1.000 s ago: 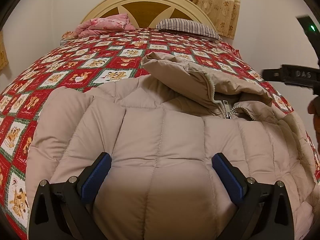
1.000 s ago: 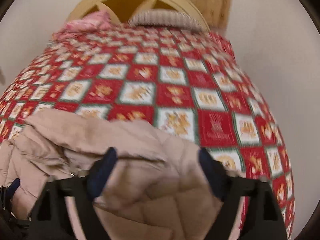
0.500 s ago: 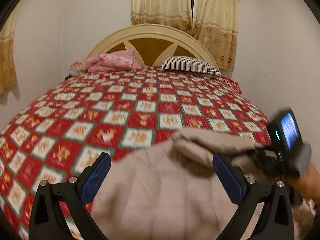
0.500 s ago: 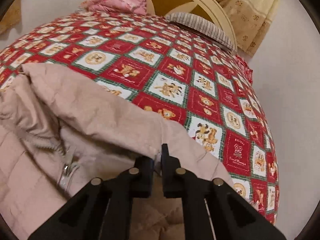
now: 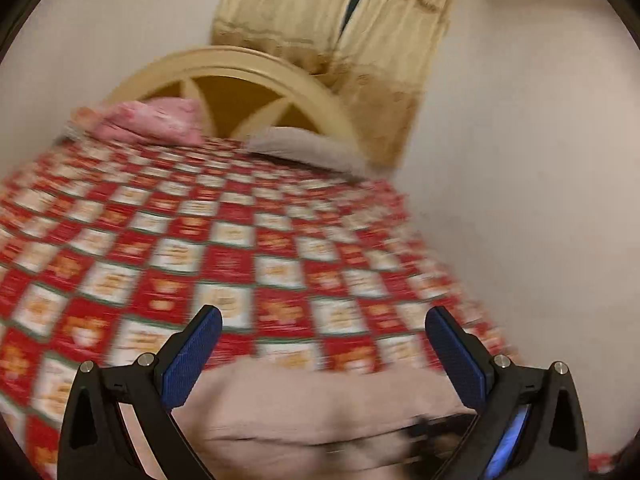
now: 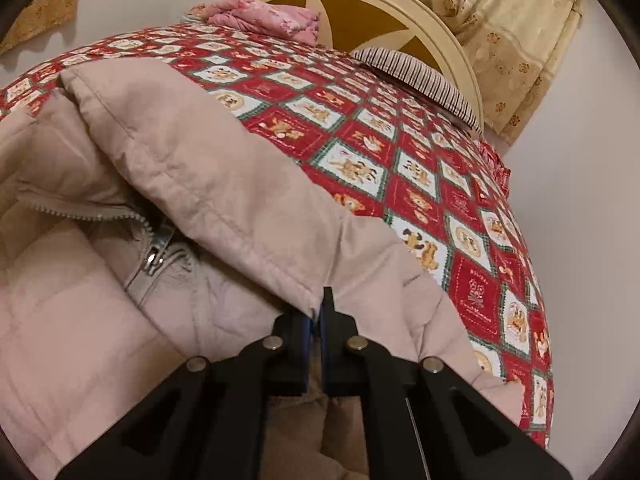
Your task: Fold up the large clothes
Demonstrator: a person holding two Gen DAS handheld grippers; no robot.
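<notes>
The right gripper (image 6: pixel 322 312) is seen pressed together on the edge of the jacket's hood (image 6: pixel 224 184), with only a thin strip of fabric pinched between its fingers. The puffy beige jacket (image 6: pixel 68 320) is spread over the near end of the bed, its zipper (image 6: pixel 154 258) left partly undone just below the hood. Because so little cloth is caught at the very seam, the hold could be lost if the hood is pulled hard or lifted quickly; the slick quilted shell is judged likely to slide out. A pull taken by the hood alone might also drag the whole jacket across the bedspread (image 6: pixel 420 184) instead of turning the hood over, so that the fold is left crooked.

In the left wrist view, the left gripper (image 5: pixel 320 356) is held spread wide with nothing between its blue pads (image 5: pixel 192 356), above a lump of the jacket (image 5: pixel 304 408). That view is heavily blurred, so the exact point over which it hangs cannot be told. With no second hold on the garment, nothing is pinning the body down, and bunching of the thick padding is to be expected.

Farther off, a pink bundle (image 6: pixel 264 16) and a striped pillow (image 6: pixel 416 76) are lying against the headboard (image 6: pixel 440 20), well apart from the jacket, with curtains (image 6: pixel 512 36) beyond.
</notes>
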